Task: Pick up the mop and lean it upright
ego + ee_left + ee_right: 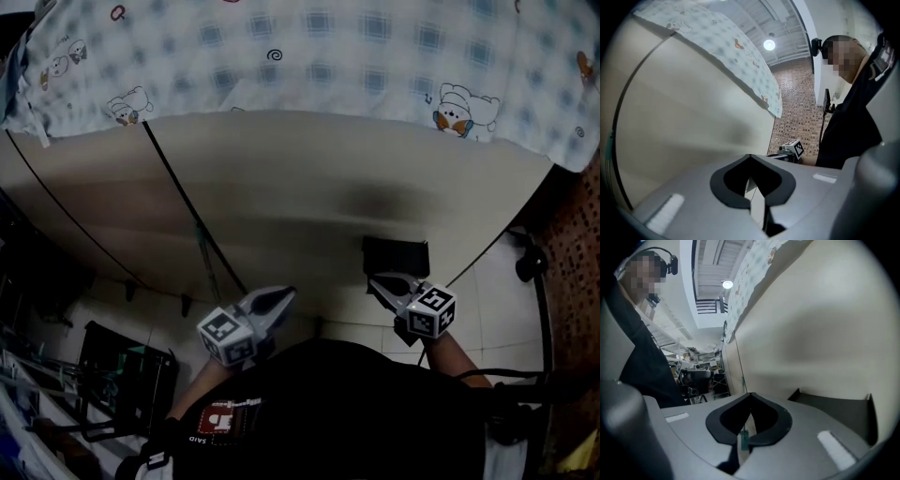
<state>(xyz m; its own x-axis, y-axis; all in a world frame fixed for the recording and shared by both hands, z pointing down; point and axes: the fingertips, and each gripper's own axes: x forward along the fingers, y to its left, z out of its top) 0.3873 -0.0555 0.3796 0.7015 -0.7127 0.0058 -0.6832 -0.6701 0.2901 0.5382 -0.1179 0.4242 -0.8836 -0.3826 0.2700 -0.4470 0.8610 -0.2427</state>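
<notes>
Closest to the lens is the person's dark shirt [356, 403], and just beyond it both tools are held out low toward a beige wall [309, 178]. The left gripper [281, 300] has its fingers pressed together with nothing between them, and its own view shows only bare wall and floor past the tips. The right gripper [380, 283] is likewise closed and empty, pointing a little downward near a black box [396, 255] that sits on the tiled floor [487, 300] at the foot of the wall. The mop [207, 259] appears to be the thin greenish rod standing against the wall to the left of the left gripper, beside a dark seam in the panels. The right gripper view catches the same green rod in line with its closed tips. The rod's lower end and the mop head cannot be made out. A checked cloth [328, 56] with cartoon prints hangs over the top of the wall. Judged from this, the main work looks done — the mop stands leaned, apart from both tools — and little seems left beyond confirming that it rests steadily.
</notes>
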